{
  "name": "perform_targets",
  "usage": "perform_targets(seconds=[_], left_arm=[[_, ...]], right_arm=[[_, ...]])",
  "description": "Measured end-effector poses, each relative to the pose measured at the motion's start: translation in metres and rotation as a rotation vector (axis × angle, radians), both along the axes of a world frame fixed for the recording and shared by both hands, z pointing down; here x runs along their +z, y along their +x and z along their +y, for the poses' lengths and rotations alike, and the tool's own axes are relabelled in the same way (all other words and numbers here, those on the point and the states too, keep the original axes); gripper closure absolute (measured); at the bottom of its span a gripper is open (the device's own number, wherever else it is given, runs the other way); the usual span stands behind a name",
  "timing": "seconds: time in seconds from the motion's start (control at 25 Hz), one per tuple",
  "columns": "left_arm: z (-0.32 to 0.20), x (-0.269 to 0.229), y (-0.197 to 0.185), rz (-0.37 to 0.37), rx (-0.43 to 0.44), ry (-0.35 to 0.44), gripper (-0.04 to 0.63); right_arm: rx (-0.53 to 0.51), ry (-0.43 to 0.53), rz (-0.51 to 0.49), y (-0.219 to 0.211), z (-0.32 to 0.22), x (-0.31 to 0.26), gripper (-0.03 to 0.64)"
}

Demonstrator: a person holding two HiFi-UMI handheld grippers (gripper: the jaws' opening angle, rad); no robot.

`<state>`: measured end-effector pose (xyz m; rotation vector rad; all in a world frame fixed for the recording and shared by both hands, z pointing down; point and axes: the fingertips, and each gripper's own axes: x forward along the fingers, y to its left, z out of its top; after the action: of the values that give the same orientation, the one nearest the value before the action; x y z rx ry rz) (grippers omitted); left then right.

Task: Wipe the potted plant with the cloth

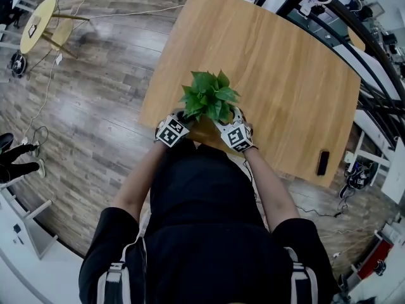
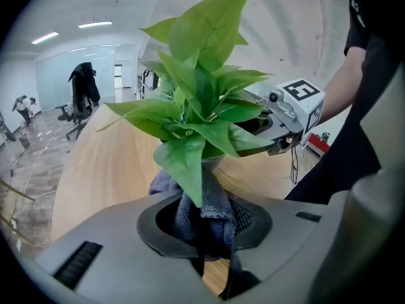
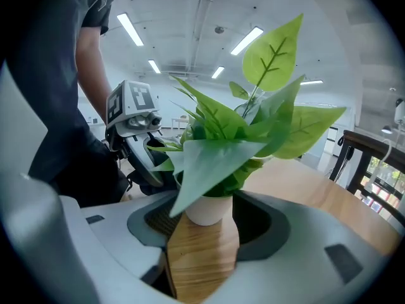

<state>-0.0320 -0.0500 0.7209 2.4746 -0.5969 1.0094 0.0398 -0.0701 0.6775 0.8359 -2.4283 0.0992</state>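
While the left tool (image 2: 204, 228) is clenched on a bunched grey-blue cloth (image 2: 212, 198), the wad sits right up against the base of the potted plant (image 1: 209, 97), under a drooping leaf (image 2: 183, 163). The wiping step looks to be just at hand. The right tool (image 3: 205, 236) stands released, its jaws wide apart on either side of the white pot (image 3: 205, 209), and neither pad seems to press on it. The next move probably calls for the right tool to steady the pot. The cloth could then be drawn lightly along a leaf, with little force so the thin stems do not bend. The plant stands near the person's edge of a pale wooden tabletop (image 1: 278, 68), between the two tools, well apart from a small dark phone-like object (image 1: 323, 162). Around it are a wood-plank floor (image 1: 95, 106), a yellow round stool (image 1: 35, 21), an office chair (image 2: 79, 100) and ceiling strip lights (image 3: 130, 29).
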Motion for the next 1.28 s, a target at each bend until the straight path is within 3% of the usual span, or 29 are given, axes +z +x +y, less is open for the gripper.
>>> perform_targets(seconds=[0.28,0.48,0.64,1.0,1.28], left_arm=[[-0.009,-0.001,-0.011,-0.007,-0.051,0.020,0.482],[-0.021,-0.004,-0.021,0.007,-0.082,0.018,0.482],[-0.020,-0.006,-0.012,0.004,-0.052,0.055,0.482],[-0.002,-0.011,-0.002,0.021,0.025,0.075,0.482],[0.003,-0.010,-0.005,0.045,-0.014,0.073,0.482]], right_arm=[[-0.015,-0.040,-0.025,-0.003,0.028,0.000,0.383],[0.090,-0.074,-0.039,0.016,0.006,0.008,0.382],[-0.003,-0.046,-0.007,0.002,0.004,0.002,0.383],[0.035,-0.048,-0.004,0.000,0.002,0.003,0.383],[0.032,-0.049,-0.024,-0.007,0.012,0.001,0.383]])
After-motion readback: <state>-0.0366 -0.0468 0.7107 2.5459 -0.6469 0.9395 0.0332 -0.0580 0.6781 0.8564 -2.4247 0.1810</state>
